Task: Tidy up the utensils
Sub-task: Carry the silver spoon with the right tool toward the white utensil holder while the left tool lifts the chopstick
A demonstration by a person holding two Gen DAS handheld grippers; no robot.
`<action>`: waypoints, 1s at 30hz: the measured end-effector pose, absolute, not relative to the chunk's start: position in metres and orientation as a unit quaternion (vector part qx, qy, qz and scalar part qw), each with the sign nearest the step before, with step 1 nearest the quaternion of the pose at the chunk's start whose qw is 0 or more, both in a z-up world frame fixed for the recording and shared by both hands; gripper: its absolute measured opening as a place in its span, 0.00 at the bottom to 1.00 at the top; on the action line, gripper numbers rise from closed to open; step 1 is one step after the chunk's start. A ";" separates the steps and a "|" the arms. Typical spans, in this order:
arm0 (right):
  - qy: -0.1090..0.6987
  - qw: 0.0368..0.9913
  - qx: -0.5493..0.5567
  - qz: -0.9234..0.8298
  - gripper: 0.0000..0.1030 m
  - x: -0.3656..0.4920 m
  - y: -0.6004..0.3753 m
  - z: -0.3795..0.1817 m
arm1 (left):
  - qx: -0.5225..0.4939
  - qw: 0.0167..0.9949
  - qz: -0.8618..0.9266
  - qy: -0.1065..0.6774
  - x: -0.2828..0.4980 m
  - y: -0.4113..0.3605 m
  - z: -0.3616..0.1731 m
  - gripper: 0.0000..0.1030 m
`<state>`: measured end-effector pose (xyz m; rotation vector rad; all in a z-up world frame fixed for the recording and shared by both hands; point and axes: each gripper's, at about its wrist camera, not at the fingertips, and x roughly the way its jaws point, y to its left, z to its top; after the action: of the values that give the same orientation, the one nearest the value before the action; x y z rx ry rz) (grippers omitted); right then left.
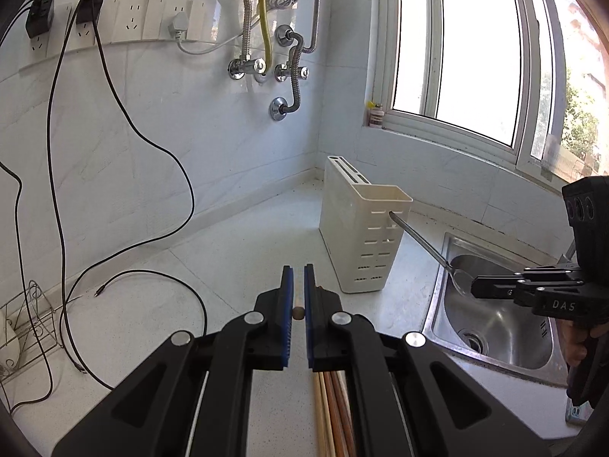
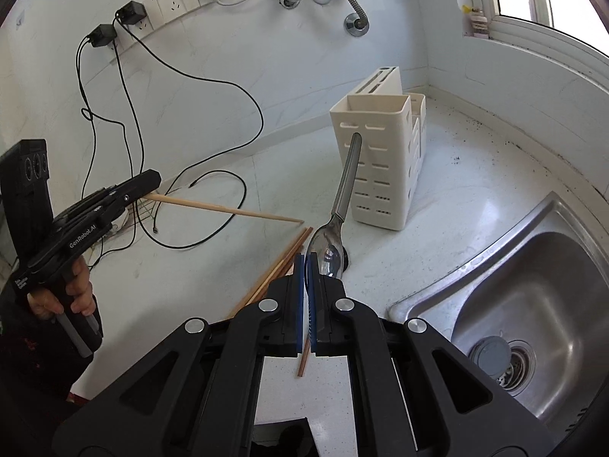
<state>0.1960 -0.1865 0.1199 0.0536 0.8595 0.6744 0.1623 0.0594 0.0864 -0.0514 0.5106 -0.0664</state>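
My left gripper point(image 1: 298, 271) is shut on one pale wooden chopstick point(image 2: 228, 209), which sticks out level above the white counter. Its butt end shows between the blue pads point(image 1: 289, 289). My right gripper point(image 2: 305, 261) is shut on the bowl of a steel spoon point(image 2: 330, 253). The spoon's handle point(image 2: 352, 167) points up towards the cream slotted utensil holder point(image 2: 380, 160). In the left wrist view the right gripper point(image 1: 475, 289) hangs over the sink with the spoon point(image 1: 418, 242) aimed at the utensil holder point(image 1: 365, 228). Several brown chopsticks point(image 2: 279, 268) lie on the counter below both grippers.
A steel sink point(image 2: 533, 266) with a drain sits at the right. Black cables point(image 1: 125, 259) trail over the counter from wall sockets at the left. A wire rack point(image 1: 26, 327) stands at the far left. Pipes and valves point(image 1: 281, 72) hang on the back wall.
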 end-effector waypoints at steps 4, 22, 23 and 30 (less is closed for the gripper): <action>0.417 0.846 0.044 0.330 0.02 0.209 -0.192 0.145 | -0.029 0.969 -0.027 0.244 0.172 0.060 0.094 0.05; 0.389 0.854 0.077 0.338 0.02 0.239 -0.198 0.187 | -0.039 0.973 -0.014 0.228 0.188 0.062 0.105 0.05; 0.389 0.852 0.084 0.340 0.02 0.241 -0.199 0.187 | -0.039 0.973 -0.013 0.226 0.188 0.061 0.106 0.05; 0.431 0.833 0.113 0.328 0.02 0.266 -0.203 0.186 | -0.032 0.977 -0.018 0.209 0.194 0.059 0.123 0.05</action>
<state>0.2658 -0.2031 0.1856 0.2395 0.9144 0.6948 0.1937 0.0590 0.1232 -0.0643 0.4205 -0.0361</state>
